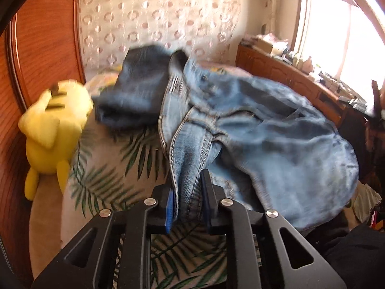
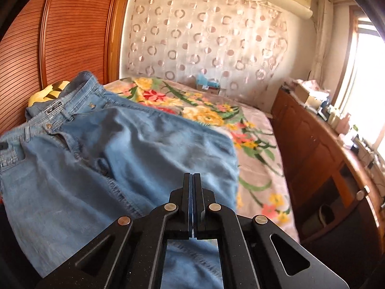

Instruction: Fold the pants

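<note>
Light blue jeans (image 1: 252, 130) lie bunched on the bed. My left gripper (image 1: 189, 192) is shut on a seamed fold of the jeans and holds it raised. In the right wrist view the jeans (image 2: 120, 144) spread across the bed with the waistband (image 2: 62, 106) at the far left. My right gripper (image 2: 192, 187) is shut with its fingers pressed together over the jeans; I cannot tell whether any cloth is pinched between them.
A yellow plush toy (image 1: 51, 132) lies at the left by the wooden wardrobe (image 1: 43, 48). A darker folded denim piece (image 1: 137, 86) lies beyond the jeans. A flowered blanket (image 2: 252, 149) covers the bed. A cluttered wooden cabinet (image 2: 320, 144) runs along the right under the window.
</note>
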Motion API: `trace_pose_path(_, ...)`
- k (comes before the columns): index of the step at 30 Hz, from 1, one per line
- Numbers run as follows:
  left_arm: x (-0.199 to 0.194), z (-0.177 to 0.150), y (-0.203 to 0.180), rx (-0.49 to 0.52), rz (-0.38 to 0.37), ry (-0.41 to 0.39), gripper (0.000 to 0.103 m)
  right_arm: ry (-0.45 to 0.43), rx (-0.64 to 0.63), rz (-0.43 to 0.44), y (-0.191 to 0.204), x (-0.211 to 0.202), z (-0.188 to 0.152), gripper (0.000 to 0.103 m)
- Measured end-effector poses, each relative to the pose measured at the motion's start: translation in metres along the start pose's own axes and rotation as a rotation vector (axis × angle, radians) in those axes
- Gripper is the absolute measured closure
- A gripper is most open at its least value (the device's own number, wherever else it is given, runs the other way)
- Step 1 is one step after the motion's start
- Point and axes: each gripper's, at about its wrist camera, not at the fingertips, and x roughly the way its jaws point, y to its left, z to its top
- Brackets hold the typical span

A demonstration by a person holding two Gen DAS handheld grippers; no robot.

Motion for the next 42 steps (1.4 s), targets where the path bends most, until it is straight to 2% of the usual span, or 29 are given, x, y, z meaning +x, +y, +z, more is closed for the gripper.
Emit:
trace_pose_path(4, -0.009, 0.032, -0.022, 0.079, 0.002, -0.052, 0.083, 0.031, 0.054, 0.088, 0.007, -0.008, -0.024, 0.103)
trace_pose_path(7, -0.007, 0.058, -0.039, 0.132, 0.002, -0.083, 0.083, 0.062, 0.050, 0.135, 0.016, -0.019, -0.041, 0.101)
trace_pose_path(9, -0.005, 0.071, -0.048, 0.155, -0.001, -0.098, 0.083, 0.088, 0.042, 0.172, 0.026, -0.024, -0.058, 0.092)
trace_pose_path(10, -0.003, 0.078, -0.050, 0.162, -0.001, -0.103, 0.083, 0.094, 0.036, 0.177, 0.028, -0.026, -0.062, 0.081)
trace_pose_path(13, 0.007, 0.092, -0.055, 0.167, -0.005, -0.104, 0.083, 0.109, 0.049, 0.208, 0.028, -0.036, -0.081, 0.064)
trace_pose_path(15, 0.014, 0.095, -0.055, 0.163, -0.012, -0.096, 0.083, 0.128, 0.054, 0.206, 0.022, -0.045, -0.097, 0.061)
trace_pose_path(20, 0.019, 0.091, -0.052, 0.148, -0.011, -0.087, 0.083, 0.164, 0.066, 0.138, 0.004, -0.060, -0.118, 0.053)
trace_pose_path(23, 0.019, 0.090, -0.054, 0.147, -0.010, -0.082, 0.083, 0.168, 0.073, 0.121, -0.002, -0.072, -0.126, 0.052)
trace_pose_path(27, 0.021, 0.091, -0.055, 0.146, -0.010, -0.076, 0.083, 0.169, 0.064, 0.105, 0.003, -0.086, -0.131, 0.052)
trace_pose_path(31, 0.021, 0.091, -0.055, 0.147, -0.010, -0.076, 0.083, 0.167, 0.094, 0.095, 0.005, -0.080, -0.121, 0.053)
trace_pose_path(33, 0.022, 0.090, -0.056, 0.148, -0.012, -0.075, 0.083, 0.161, 0.084, 0.085, 0.014, -0.078, -0.116, 0.061)
trace_pose_path(37, 0.024, 0.087, -0.057, 0.148, -0.016, -0.073, 0.083, 0.158, 0.075, 0.086, 0.024, -0.070, -0.111, 0.098)
trace_pose_path(42, 0.021, 0.084, -0.058, 0.140, -0.006, -0.086, 0.083, 0.159, 0.073, 0.095, 0.022, -0.071, -0.104, 0.102)
